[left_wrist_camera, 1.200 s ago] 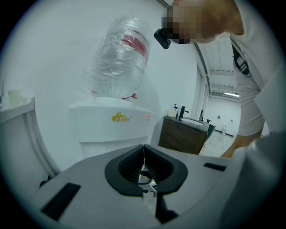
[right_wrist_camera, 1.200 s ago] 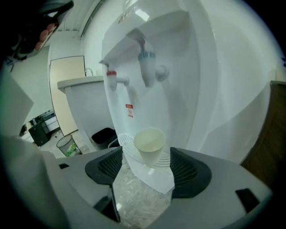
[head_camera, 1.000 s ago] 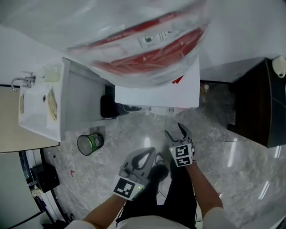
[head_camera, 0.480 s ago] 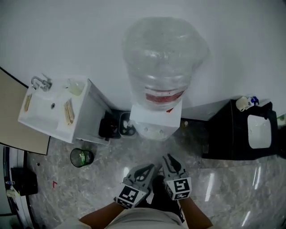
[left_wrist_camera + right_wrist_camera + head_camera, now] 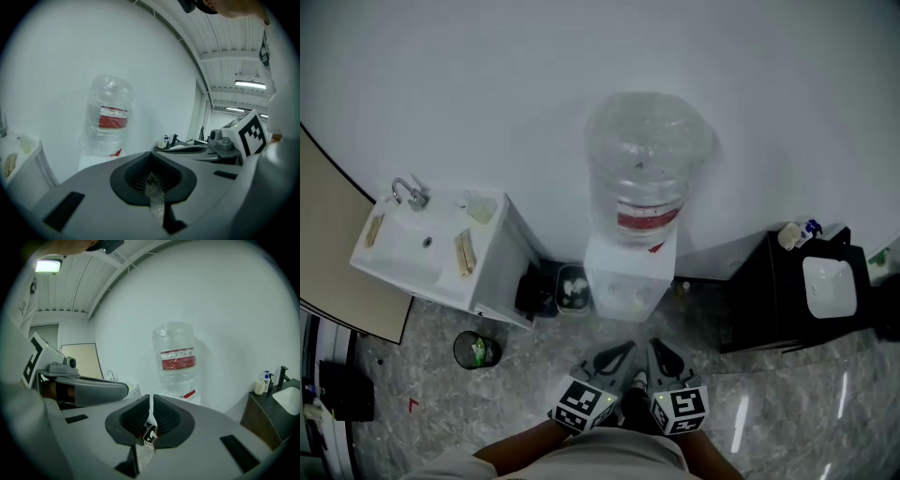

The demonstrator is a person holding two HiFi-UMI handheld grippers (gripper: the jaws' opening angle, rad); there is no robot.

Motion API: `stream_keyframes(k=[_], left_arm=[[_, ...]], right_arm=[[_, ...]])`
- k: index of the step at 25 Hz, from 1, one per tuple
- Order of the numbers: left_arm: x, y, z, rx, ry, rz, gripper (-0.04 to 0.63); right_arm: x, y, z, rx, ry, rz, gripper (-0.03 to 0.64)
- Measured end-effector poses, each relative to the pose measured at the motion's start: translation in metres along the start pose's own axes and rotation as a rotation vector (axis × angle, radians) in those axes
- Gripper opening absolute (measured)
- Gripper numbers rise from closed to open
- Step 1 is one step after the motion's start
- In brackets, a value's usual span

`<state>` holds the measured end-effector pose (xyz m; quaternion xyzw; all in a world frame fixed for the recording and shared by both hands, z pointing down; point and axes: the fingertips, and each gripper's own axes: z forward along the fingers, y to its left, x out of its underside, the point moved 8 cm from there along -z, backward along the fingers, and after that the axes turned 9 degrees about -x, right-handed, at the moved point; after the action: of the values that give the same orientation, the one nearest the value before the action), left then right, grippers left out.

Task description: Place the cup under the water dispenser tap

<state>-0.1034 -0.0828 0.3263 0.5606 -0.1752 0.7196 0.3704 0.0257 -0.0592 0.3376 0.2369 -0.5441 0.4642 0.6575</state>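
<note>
Tongs: left tongs shut, empty; right tongs closing, nearly together, nothing between. Beyond, water dispenser stands on the floor against the wall, bottle upright, red label unreadable; cup too small to make out

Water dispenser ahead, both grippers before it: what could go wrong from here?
No cup shows in any view: the left gripper is shut, cupless, and the right gripper is closing its fingers on nothing, so the task may stall. The grippers sit close side by side and could knock together. The tap on the water dispenser is too small to make out from the head view, so aiming may miss.
</note>
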Motion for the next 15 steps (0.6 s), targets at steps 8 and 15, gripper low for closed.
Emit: stream_keyframes(k=[8, 15], left_arm=[[-0.009, -0.006, -0.019, 0.013, -0.014, 0.011, 0.006], [-0.014, -0.002, -0.028, -0.001, -0.028, 0.010, 0.006]], right_arm=[[-0.015, 0.018, -0.013, 0.006, -0.020, -0.026, 0.017], [-0.020, 0.030, -0.010, -0.018, -0.018, -0.057, 0.017]])
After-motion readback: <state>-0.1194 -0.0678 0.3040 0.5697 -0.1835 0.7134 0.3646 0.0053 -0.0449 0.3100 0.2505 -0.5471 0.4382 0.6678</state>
